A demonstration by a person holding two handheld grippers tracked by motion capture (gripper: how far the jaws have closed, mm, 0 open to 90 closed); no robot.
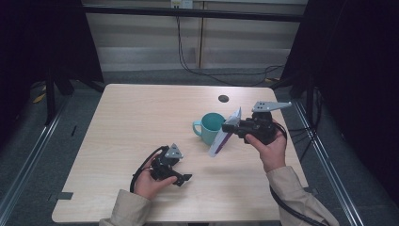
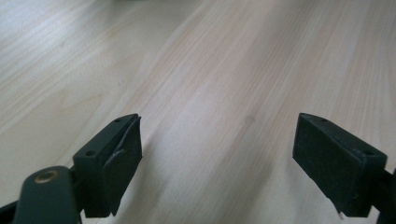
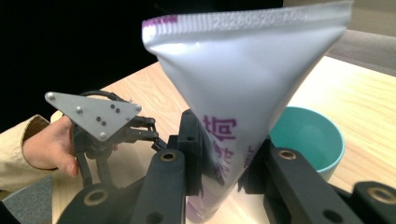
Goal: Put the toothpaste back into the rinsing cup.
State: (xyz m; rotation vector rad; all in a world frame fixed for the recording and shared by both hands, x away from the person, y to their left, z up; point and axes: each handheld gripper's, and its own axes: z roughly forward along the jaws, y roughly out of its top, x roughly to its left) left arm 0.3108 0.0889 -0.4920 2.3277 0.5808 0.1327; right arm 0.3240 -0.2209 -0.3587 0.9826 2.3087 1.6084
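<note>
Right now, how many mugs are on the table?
1. The teal mug stands right of the table's middle, handle to the left, just beside the white tube clamped in the right gripper. No other mug can be seen.

Bare wood is lying open across the left and far parts of the table (image 1: 141, 108), giving a hand-held gripper plenty of room to pass. Toward the right, a teal mug (image 1: 210, 128) is standing upright, and a white tube (image 1: 225, 134) is slanting just beside it, crowding that side. A small dark hole (image 1: 223, 98) is sitting beyond them. Dark frame posts are flanking both table edges.
</note>
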